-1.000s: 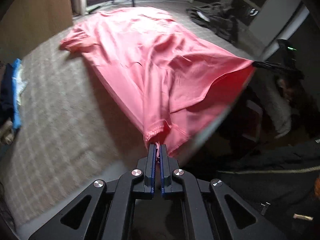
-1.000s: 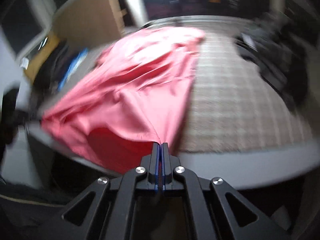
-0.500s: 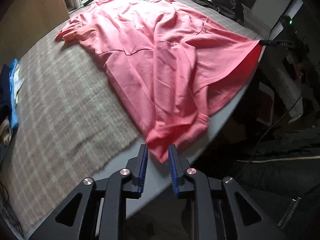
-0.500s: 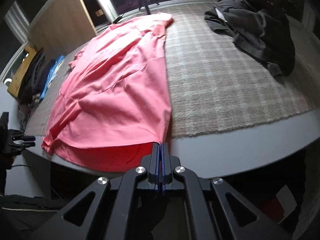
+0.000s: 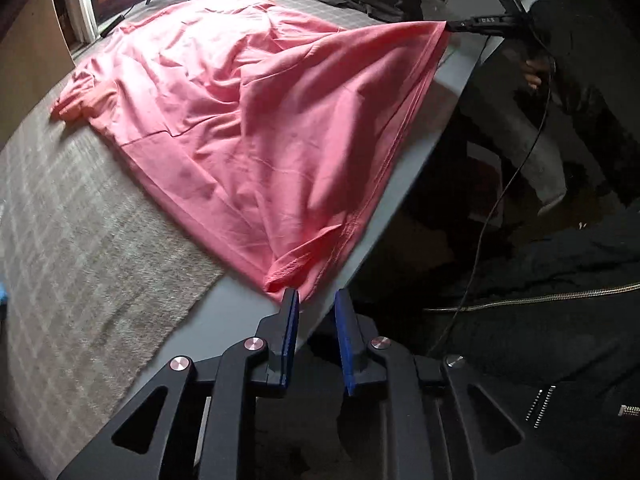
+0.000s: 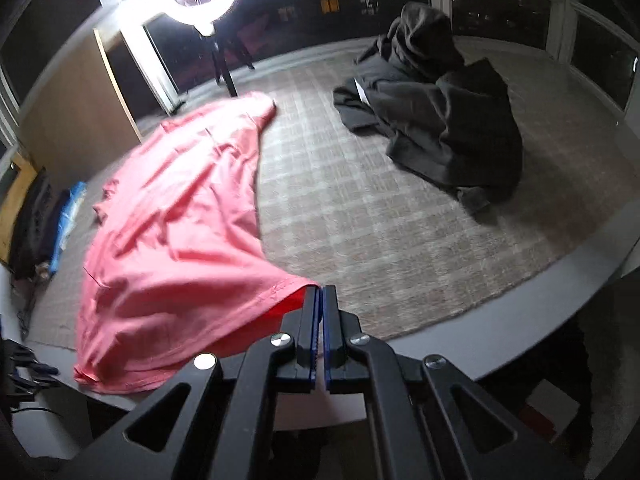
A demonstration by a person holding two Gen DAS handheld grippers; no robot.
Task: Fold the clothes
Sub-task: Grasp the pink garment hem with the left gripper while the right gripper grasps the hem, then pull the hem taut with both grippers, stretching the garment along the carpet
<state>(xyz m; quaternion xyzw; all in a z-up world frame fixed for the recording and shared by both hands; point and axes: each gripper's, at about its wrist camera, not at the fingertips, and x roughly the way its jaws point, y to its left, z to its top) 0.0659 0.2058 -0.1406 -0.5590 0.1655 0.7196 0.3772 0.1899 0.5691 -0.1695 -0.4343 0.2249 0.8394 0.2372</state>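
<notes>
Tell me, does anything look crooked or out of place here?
Yes: the pink shirt lies askew and wrinkled, with its hem over the table edge. One corner is pinched in the right hand-held gripper. The left hand-held gripper is open.

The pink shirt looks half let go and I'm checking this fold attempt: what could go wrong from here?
1. The left gripper is open, so the near corner of the pink shirt lies loose at the table edge and may slide off.
2. Only the right gripper holds the hem; pulling could drag the shirt askew.
3. The shirt is wrinkled, so creases may get folded in.
</notes>
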